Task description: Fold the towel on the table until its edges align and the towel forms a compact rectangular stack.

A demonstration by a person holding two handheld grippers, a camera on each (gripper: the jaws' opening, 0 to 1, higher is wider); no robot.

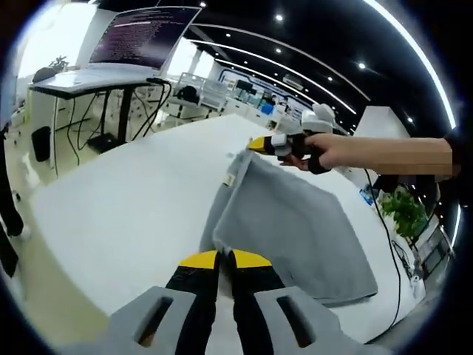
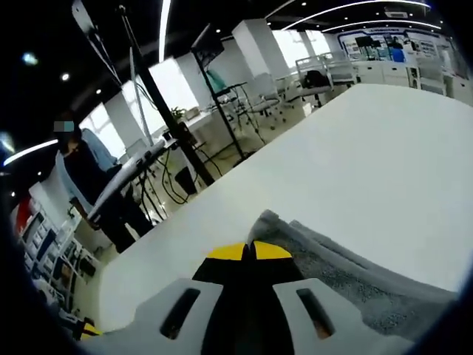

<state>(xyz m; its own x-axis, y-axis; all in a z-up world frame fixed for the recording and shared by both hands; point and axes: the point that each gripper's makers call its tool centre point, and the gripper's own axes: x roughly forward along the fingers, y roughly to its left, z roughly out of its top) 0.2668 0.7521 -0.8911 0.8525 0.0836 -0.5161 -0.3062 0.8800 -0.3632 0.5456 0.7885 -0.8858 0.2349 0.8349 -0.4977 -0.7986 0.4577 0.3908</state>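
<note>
A grey towel (image 1: 295,222) lies doubled over on the white table (image 1: 126,214), with a small label at its far corner. In the left gripper view, my left gripper (image 1: 225,258) is shut on the towel's near corner, its yellow tips pressed together. My right gripper (image 1: 267,144), held by a hand, pinches the far corner and lifts it slightly. In the right gripper view, the right gripper (image 2: 248,251) is shut on a raised fold of the towel (image 2: 355,277), and the table (image 2: 369,155) stretches beyond it.
A desk with an open laptop (image 1: 144,37) and hanging cables stands past the table's far left edge. A black cable (image 1: 386,244) runs along the table's right side near a green plant (image 1: 406,211). A person (image 2: 85,177) stands by a stand (image 2: 214,96).
</note>
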